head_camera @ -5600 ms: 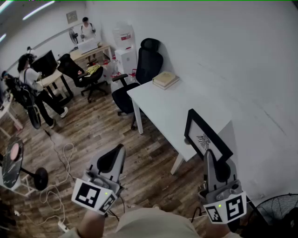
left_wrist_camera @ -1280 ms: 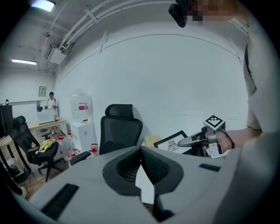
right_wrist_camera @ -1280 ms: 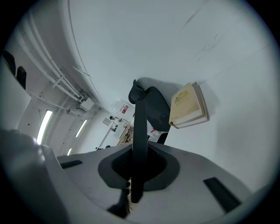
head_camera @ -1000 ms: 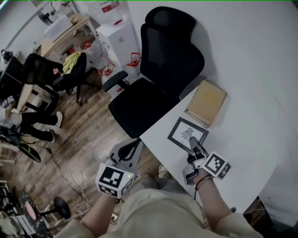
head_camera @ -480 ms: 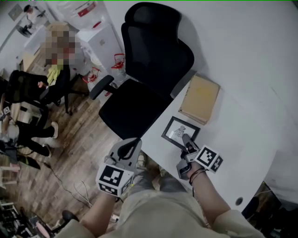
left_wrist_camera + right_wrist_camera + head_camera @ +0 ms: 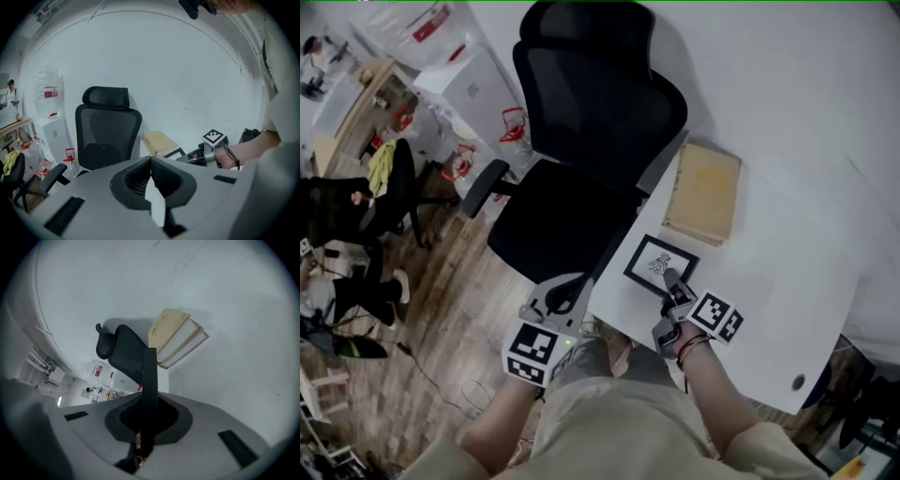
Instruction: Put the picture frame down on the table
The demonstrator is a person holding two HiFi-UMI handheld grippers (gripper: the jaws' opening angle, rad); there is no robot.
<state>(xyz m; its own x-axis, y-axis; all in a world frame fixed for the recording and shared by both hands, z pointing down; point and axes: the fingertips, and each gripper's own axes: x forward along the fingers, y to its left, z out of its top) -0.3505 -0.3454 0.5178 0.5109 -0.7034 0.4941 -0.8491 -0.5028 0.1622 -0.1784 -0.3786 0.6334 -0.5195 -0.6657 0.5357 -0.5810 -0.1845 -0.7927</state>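
Note:
The black picture frame (image 6: pixel 660 263) with a pale print lies flat or nearly flat over the white table (image 6: pixel 773 281), near the edge beside the chair. My right gripper (image 6: pixel 669 278) is shut on the frame's near edge. In the right gripper view the frame (image 6: pixel 149 376) shows edge-on between the jaws. I cannot tell whether it rests on the tabletop. My left gripper (image 6: pixel 565 298) hangs off the table by the chair seat, shut with nothing in it (image 6: pixel 151 161). The left gripper view also catches the frame (image 6: pixel 174 153) beside the right gripper's marker cube.
A tan book (image 6: pixel 703 192) lies on the table just beyond the frame, by the wall. A black office chair (image 6: pixel 581 141) stands against the table's left edge. White cabinets, more chairs and desks fill the wooden floor at left.
5.6 s ago the frame stood upright against the wall; now it is low and flat near the table's edge in my right gripper. Over the last second it has barely shifted.

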